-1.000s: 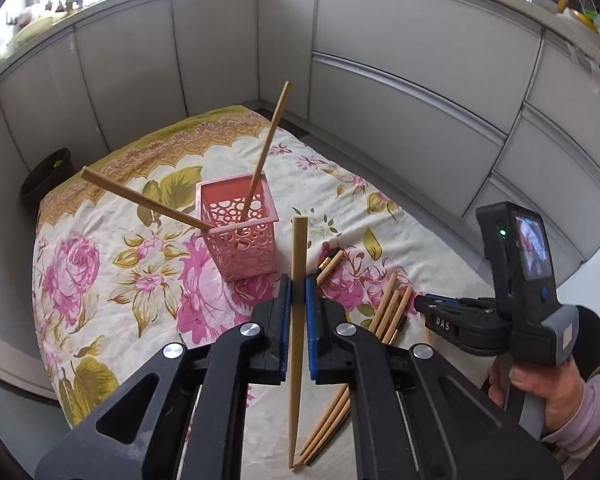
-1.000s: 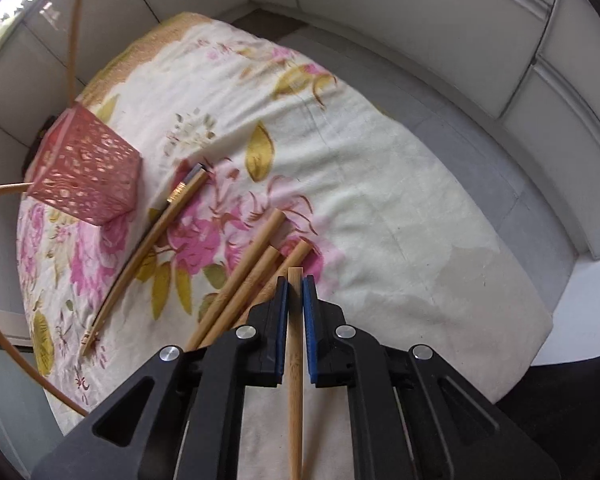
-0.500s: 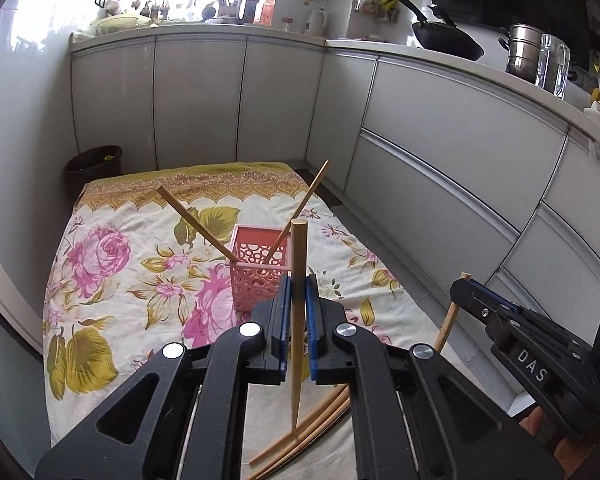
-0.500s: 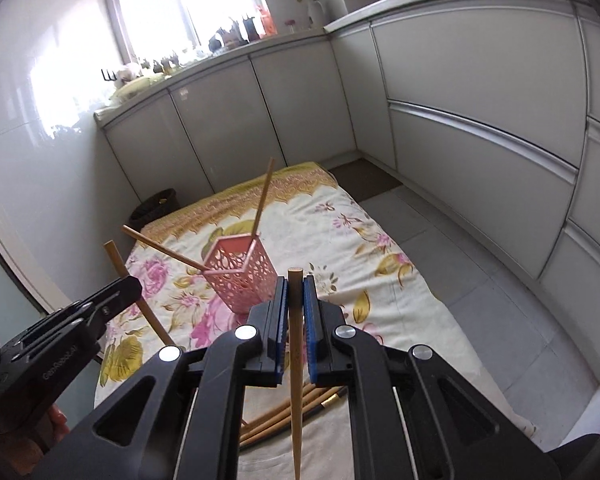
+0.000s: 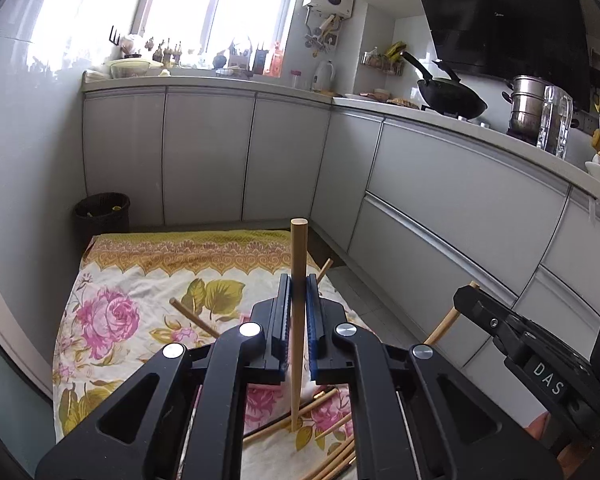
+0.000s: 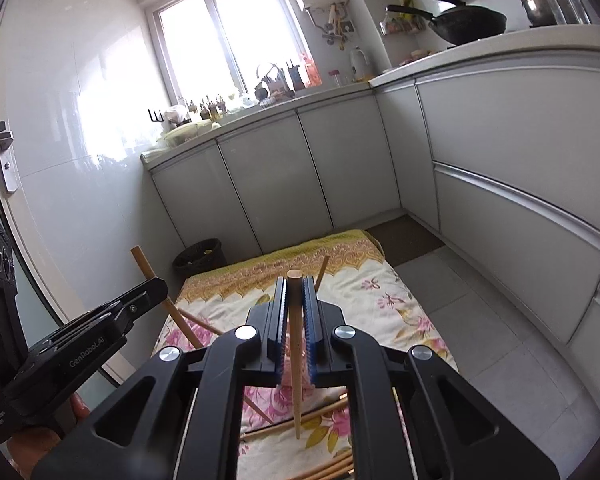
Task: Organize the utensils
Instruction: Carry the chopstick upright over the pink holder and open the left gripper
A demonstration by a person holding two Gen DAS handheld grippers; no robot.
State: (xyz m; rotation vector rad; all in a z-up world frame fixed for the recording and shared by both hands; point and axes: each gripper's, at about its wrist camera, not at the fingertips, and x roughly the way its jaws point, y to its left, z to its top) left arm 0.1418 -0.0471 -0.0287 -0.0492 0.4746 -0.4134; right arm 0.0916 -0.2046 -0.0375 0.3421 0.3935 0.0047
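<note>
Left wrist view first: nearest to me, my left gripper has its jaws pressed onto a wooden chopstick, pinching it about mid-length so it stands almost upright, thick end up and thin tip hanging over the loose chopsticks on the flowered cloth spread on the floor. To my right, the right gripper pokes in with its own stick slanting out below it. On the right wrist view, that gripper's jaws clamp a second chopstick near its thick end, also upright. Just beyond the jaws sits the pink basket, mostly hidden, with two sticks already leaning out of it. I judge these sticks light, stiff and smooth, apt to pivot or slide in a narrow pinch; holding nearer the thick end should steady the tip for dropping into the basket. Farther off are grey cabinets and a dark bin.
</note>
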